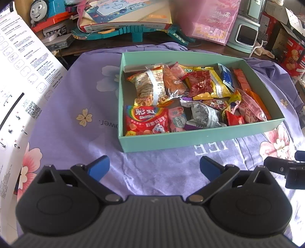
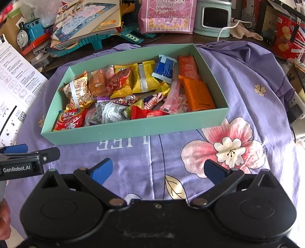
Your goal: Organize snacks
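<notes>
Left wrist view: left gripper (image 1: pixel 154 167) spread, empty. Right gripper (image 2: pixel 158 169) likewise. Skittles bag (image 1: pixel 145 122) at 7 o'clock in mint box (image 1: pixel 200 140): light, crinkly, slippery; pinch top seam.

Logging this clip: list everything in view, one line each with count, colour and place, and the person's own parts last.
Box: one, mint green, open, on the cloth, centre.
Snack packets: many, mixed colours, all inside the box; exact count unclear.
Skittles bag: one, red, near-left corner of the box.
Blue packet: one, blue and white, far side of the box.
Orange packets: two, right end of the box.
Cloth: one, purple with flowers, under the box.
Toy train: one, blue, far left.
Printed sheet: one, white, left.
Pink bag: one, behind the box.
Left tool: open, empty, above the cloth.
Right tool: open, empty, above the cloth.
</notes>
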The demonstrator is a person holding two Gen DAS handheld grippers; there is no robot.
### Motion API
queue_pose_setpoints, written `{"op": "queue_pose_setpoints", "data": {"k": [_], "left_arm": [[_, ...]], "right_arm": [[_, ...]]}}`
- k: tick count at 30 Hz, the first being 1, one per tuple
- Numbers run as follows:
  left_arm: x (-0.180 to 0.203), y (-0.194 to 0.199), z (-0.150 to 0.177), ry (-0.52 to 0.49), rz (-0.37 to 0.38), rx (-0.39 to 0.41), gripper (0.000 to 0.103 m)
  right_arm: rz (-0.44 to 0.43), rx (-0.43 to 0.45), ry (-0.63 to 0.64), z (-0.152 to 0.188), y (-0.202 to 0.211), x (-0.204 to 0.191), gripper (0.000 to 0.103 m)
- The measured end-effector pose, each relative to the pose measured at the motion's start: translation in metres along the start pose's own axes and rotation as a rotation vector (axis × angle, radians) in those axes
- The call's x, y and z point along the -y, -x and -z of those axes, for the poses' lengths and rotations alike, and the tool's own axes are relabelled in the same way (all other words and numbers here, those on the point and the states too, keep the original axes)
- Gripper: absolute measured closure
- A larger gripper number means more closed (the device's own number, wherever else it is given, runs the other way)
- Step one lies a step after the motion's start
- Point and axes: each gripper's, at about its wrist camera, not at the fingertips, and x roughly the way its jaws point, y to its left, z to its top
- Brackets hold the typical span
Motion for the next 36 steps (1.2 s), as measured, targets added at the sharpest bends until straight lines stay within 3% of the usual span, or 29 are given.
{"op": "queue_pose_setpoints", "data": {"k": [36], "left_arm": [[0.0052,0.0042,0.0028,-0.032,-0.008,0.004,0.000]], "right_arm": [[0.038,0.006,0.009,0.0015,0.0025,-0.0005,0.000]]}}
